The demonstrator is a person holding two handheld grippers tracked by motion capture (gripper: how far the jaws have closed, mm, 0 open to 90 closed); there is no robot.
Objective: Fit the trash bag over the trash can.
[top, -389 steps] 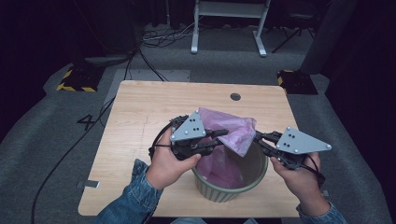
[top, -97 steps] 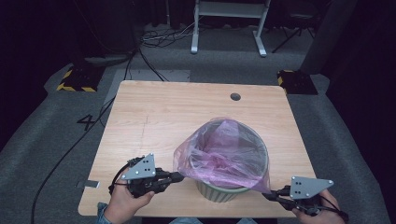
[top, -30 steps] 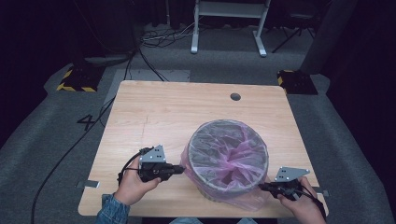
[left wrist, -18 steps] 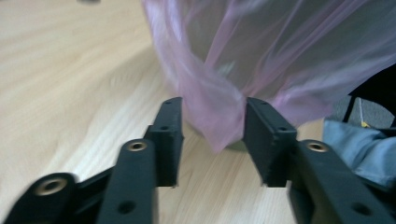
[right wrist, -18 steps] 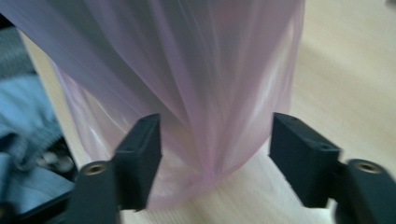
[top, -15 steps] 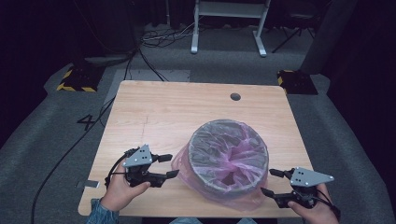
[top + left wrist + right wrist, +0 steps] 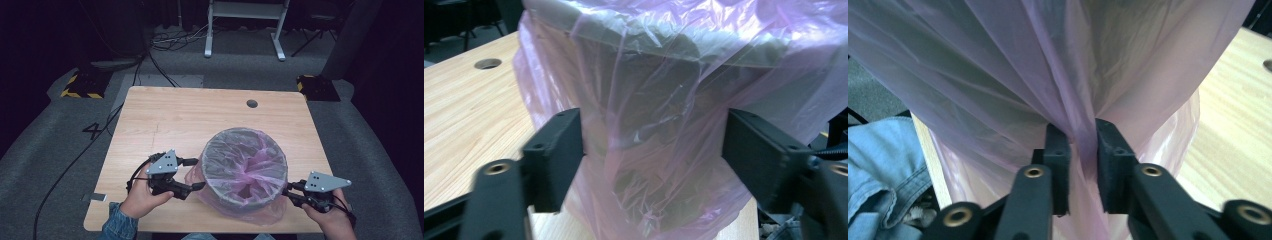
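Purple plastic, thin and see-through, covers a grey bin [image 7: 245, 172] that sits on the wooden tabletop [image 7: 170, 120], near the edge where the person is. This bag [image 7: 235, 165] lines the inside of the bin and folds down over its rim and its sides. One mark can be read: a dark number "4" [image 7: 93, 130] on the grey floor beside the left of the tabletop. No words or labels can be seen on the bin or the bag. The left hand [image 7: 142, 192] comes up from the bottom and holds the left gripper [image 7: 197, 175] pointing sideways at the left side of the bin. In the left gripper view its two black fingers [image 7: 555, 152] are spread wide apart, one on each side of the bag-covered bin wall, and they do not squeeze it. The right hand [image 7: 330, 220] holds the right gripper [image 7: 286, 191] low at the right side of the bin, pointing in at it. In the right gripper view its fingers [image 7: 1057, 160] are close together and pinch a bunched fold of the bag between them. A blue denim sleeve [image 7: 119, 226] shows on the left arm. A small round hole [image 7: 252, 103] sits in the far part of the tabletop.
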